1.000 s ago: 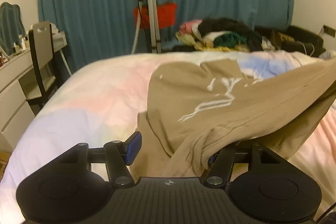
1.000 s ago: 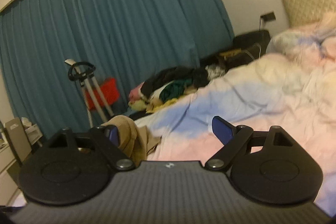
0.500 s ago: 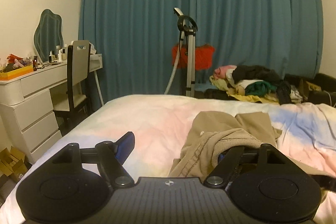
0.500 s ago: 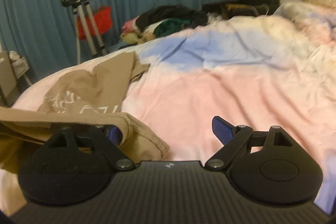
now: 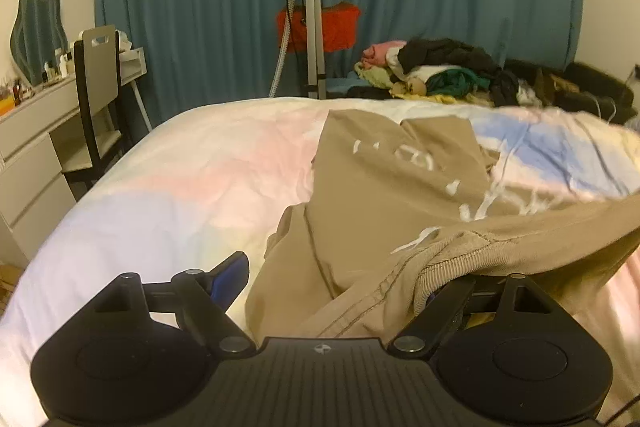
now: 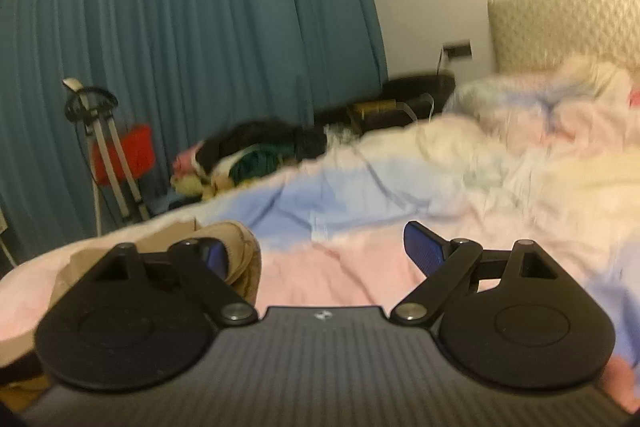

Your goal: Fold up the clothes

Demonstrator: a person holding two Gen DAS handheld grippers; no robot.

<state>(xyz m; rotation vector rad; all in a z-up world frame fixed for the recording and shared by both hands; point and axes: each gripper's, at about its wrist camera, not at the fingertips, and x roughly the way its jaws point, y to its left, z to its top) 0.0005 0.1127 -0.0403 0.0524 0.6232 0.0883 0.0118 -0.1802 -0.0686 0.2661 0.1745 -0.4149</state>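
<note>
While the tan sweatshirt (image 5: 384, 187) lies rumpled on the bed (image 5: 180, 187), folding has barely begun.
Left tongs (image 5: 336, 279) are opening, its hem draped over one finger; right tongs (image 6: 316, 247) spread, pinching nothing.

Black ribbed gripper bodies, silver pivot screws, blue-padded fingers (image 6: 424, 247).

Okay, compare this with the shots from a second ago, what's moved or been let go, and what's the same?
The left gripper is opening; the tan garment no longer sits clamped between its pads and only drapes over its right finger. The garment's printed front has settled back onto the bedspread. The right gripper stays open, tan cloth bunched at its left finger. The clothes pile has not changed.
</note>
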